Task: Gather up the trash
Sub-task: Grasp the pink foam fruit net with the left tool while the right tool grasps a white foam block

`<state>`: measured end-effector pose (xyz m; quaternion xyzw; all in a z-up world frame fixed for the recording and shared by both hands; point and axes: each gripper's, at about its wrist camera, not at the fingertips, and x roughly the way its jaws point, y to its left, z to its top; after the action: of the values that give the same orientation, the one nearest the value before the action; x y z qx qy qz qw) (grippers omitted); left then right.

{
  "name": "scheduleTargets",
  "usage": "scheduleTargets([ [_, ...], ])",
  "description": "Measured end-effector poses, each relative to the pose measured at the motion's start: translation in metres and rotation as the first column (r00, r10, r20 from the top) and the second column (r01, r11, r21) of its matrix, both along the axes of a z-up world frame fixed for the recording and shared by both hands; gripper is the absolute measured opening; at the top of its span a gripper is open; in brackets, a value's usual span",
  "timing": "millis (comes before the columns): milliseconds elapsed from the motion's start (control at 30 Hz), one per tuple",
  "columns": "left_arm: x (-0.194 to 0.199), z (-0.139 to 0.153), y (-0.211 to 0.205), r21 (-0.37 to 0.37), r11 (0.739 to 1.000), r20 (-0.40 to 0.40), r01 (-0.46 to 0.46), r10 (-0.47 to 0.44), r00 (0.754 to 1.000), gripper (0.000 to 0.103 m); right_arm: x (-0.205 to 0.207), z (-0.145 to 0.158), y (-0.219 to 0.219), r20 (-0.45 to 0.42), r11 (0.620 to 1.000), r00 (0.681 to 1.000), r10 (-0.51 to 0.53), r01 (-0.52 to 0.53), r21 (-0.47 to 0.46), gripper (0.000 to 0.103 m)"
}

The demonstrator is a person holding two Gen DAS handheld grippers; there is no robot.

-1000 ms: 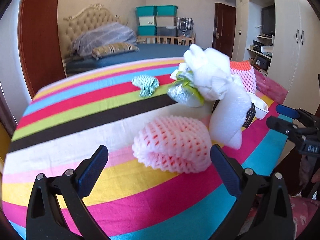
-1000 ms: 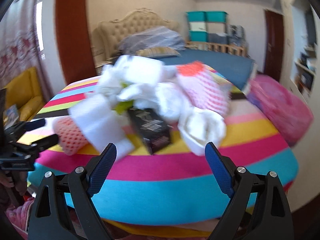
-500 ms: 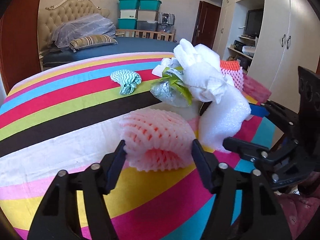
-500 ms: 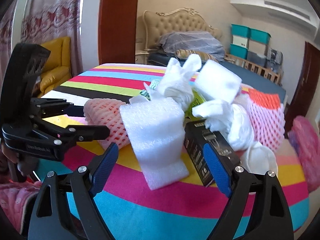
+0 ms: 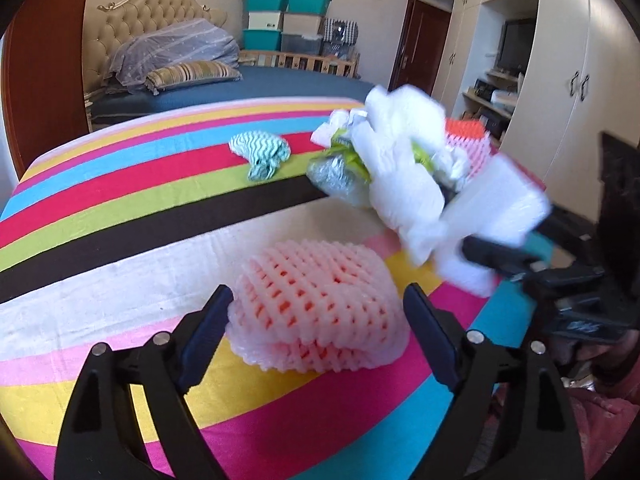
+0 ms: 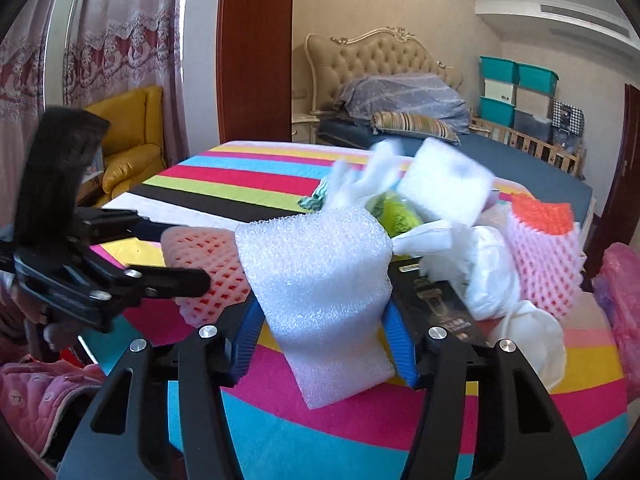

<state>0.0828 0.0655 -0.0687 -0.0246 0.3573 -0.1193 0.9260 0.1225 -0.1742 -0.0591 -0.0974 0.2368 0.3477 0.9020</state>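
Right wrist view: right gripper (image 6: 320,330) jaws just closing, blue pads pressing white foam sheet (image 6: 320,276) at 12 o'clock. Left wrist view: left gripper (image 5: 320,332) jaws just opening, straddling pink foam net (image 5: 316,308) on striped cloth (image 5: 120,208); left pad touching, right pad clear.

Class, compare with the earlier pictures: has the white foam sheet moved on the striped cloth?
Yes. The white foam sheet has lifted off the striped cloth, now squeezed in the right gripper, whose jaws have just been closing.

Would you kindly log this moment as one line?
left claw: astride pink foam fruit net | right claw: closing on white foam sheet | striped table
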Motion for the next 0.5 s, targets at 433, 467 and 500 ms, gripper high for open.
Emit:
scheduleTargets([
  [433, -0.032, 0.051, -0.041, 0.062, 0.997, 0.206, 0.041, -0.053, 0.977, 0.059, -0.006, 0.017, -0.093, 0.037, 0.979, 0.987, -0.159, 0.152, 0.137, 0.054],
  [467, -0.031, 0.058, -0.048, 0.058, 0.997, 0.221, 0.055, -0.067, 0.973, 0.059, -0.004, 0.018, -0.103, 0.04, 0.973, 0.982, -0.187, 0.179, 0.146, 0.054],
  [500, -0.029, 0.063, -0.054, 0.057, 0.996, 0.229, 0.07, -0.081, 0.97, 0.059, -0.001, 0.017, -0.108, 0.039, 0.969, 0.978, -0.204, 0.196, 0.153, 0.054],
])
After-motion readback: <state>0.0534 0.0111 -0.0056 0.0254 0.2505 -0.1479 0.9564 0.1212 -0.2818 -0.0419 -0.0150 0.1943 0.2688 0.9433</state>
